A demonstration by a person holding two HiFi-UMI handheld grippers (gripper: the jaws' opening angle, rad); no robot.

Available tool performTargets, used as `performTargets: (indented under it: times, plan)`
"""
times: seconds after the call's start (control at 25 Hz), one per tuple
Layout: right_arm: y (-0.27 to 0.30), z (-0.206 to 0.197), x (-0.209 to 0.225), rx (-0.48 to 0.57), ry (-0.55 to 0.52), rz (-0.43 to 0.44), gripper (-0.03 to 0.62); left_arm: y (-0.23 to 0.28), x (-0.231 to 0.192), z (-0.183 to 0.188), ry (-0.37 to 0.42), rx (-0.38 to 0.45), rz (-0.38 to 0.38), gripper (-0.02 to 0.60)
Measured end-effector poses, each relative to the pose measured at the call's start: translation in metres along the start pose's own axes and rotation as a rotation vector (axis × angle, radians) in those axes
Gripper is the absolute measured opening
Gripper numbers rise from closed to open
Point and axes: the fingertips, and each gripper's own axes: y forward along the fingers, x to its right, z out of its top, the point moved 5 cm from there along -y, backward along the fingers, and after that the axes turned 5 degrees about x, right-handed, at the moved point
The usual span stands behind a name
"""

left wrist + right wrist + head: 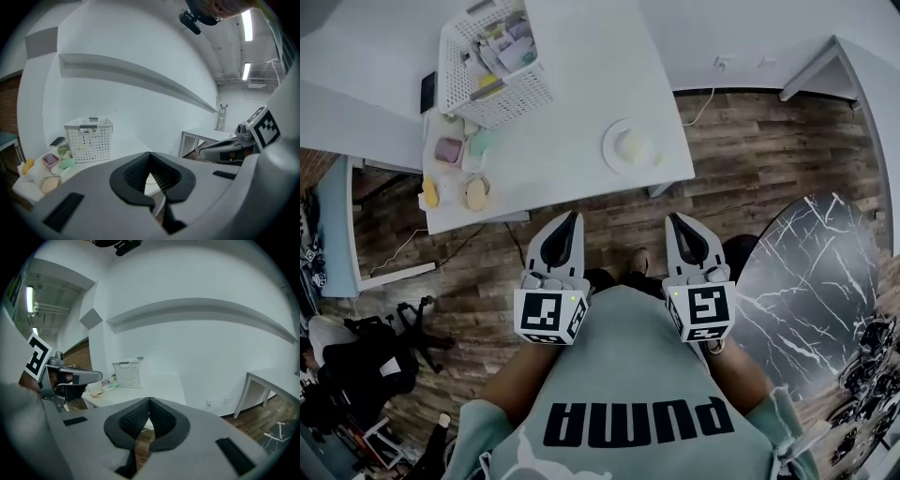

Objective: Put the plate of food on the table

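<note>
A white plate [630, 147] with a pale mound of food rests on the white table [581, 94], near its front right edge. Both grippers are held close to the person's body, over the wooden floor, short of the table and pointing at it. My left gripper [573, 217] is shut with nothing between its jaws, and its tips [150, 154] meet. My right gripper [673, 219] is shut and empty too [149, 401]. The plate lies ahead of the gap between the two grippers. Each gripper shows at the edge of the other's view.
A white mesh basket [495, 64] holding several items stands at the table's back left. Small dishes and food pieces [450, 169] lie along its left edge. A dark marble round table [811, 281] is at the right and a black chair [366, 366] at the lower left.
</note>
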Motion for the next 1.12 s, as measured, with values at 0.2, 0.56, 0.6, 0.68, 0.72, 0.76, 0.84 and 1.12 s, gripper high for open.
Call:
performTargets:
  times: [0.2, 0.56, 0.6, 0.68, 0.72, 0.76, 0.84, 1.12]
  plan:
    - [0.015, 0.007, 0.022, 0.0, 0.004, -0.008, 0.008, 0.022, -0.002, 0.007, -0.006, -0.015, 0.0, 0.006]
    - [0.058, -0.002, 0.06, -0.078, 0.065, -0.051, 0.008, 0.089, -0.028, -0.006, -0.069, -0.114, -0.038, 0.006]
    - [0.064, -0.004, 0.063, -0.094, 0.073, -0.057, 0.008, 0.097, -0.033, -0.011, -0.077, -0.136, -0.044, 0.006]
    - [0.076, -0.008, 0.068, -0.124, 0.087, -0.063, 0.008, 0.115, -0.044, -0.018, -0.099, -0.178, -0.058, 0.006]
    - [0.083, -0.01, 0.07, -0.14, 0.092, -0.061, 0.008, 0.124, -0.048, -0.022, -0.112, -0.197, -0.066, 0.006]
    - [0.09, -0.012, 0.072, -0.157, 0.096, -0.059, 0.008, 0.132, -0.053, -0.027, -0.131, -0.218, -0.073, 0.006]
    - [0.103, -0.019, 0.075, -0.197, 0.115, -0.053, 0.008, 0.146, -0.06, -0.039, -0.182, -0.265, -0.091, 0.006]
    - [0.142, -0.054, 0.085, -0.35, 0.294, -0.001, 0.012, 0.186, -0.081, -0.077, -0.382, -0.42, -0.187, 0.073]
